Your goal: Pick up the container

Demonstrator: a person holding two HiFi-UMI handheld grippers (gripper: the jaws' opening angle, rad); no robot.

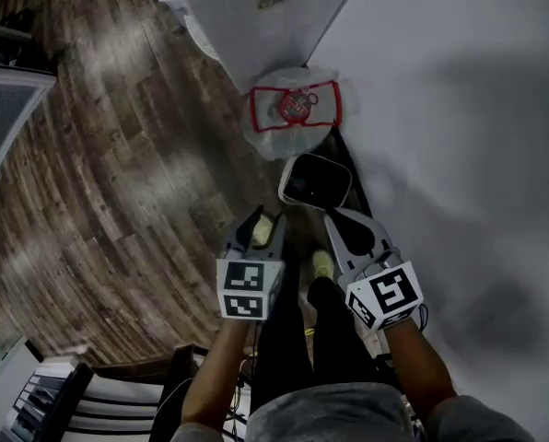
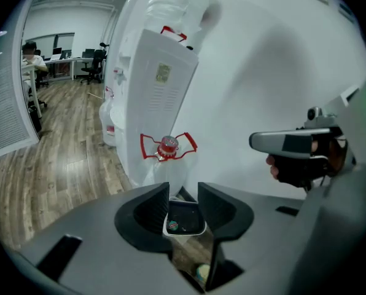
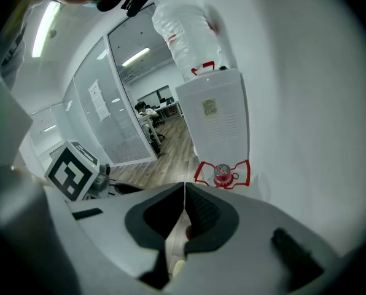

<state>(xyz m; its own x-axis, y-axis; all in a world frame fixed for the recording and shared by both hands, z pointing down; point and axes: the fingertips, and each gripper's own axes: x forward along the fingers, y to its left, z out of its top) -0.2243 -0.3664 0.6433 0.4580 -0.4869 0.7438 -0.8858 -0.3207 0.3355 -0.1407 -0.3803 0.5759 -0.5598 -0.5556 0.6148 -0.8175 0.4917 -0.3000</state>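
The container (image 1: 314, 180) is a shallow black tub with a white rim, lying on the wood floor against the white wall. In the left gripper view the container (image 2: 184, 219) shows through the gap between the jaws, some way beyond them. My left gripper (image 1: 267, 217) (image 2: 183, 192) hangs just short of the tub, open, with nothing between its pads. My right gripper (image 1: 341, 217) (image 3: 184, 189) hovers beside it near the tub's near right corner, jaws shut together on nothing.
A large clear water bottle with a red handle and cap (image 1: 293, 109) (image 2: 169, 146) (image 3: 221, 174) stands just past the container, beside a white water dispenser (image 2: 158, 97). The white wall (image 1: 459, 109) runs along the right. The person's legs and shoes (image 1: 321, 265) stand below the grippers.
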